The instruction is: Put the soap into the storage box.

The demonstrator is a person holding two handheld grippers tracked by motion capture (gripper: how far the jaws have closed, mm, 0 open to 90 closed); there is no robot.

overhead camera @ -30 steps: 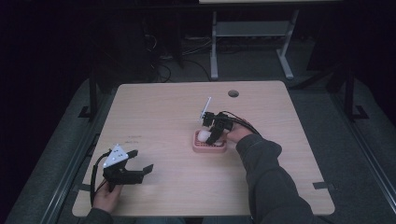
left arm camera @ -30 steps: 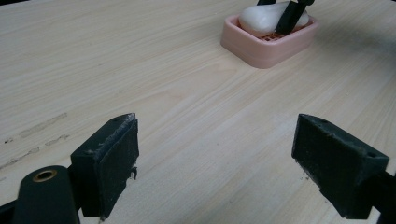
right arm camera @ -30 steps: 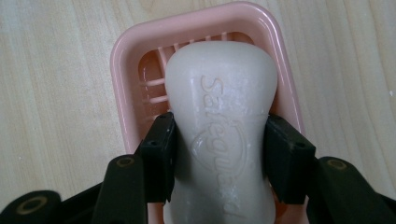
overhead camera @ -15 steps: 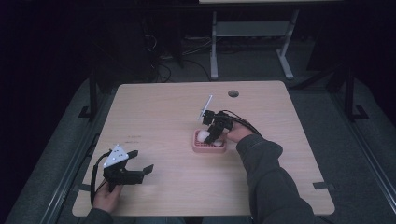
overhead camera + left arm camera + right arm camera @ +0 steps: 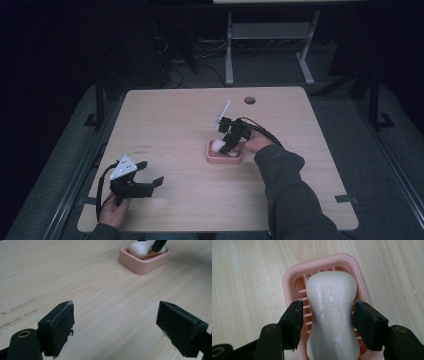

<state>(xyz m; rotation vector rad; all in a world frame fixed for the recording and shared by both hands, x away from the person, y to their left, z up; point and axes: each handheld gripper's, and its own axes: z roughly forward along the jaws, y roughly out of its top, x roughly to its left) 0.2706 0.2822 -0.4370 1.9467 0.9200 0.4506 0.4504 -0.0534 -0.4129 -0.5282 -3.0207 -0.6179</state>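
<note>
Fingers of the right gripper (image 5: 328, 317) flank, slightly parted, the white waisted soap bar (image 5: 332, 315) lying in the pink slotted plastic dish (image 5: 289, 280); left gripper (image 5: 115, 325) spread wide, holding nothing.

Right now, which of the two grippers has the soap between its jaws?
The right gripper. Its jaws sit on either side of the white soap in the pink dish. The left gripper is open over bare table.

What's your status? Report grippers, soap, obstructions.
Right gripper straddles soap, small gaps both sides. Left gripper open, idle. Soap in dish. Nothing in the way.
</note>
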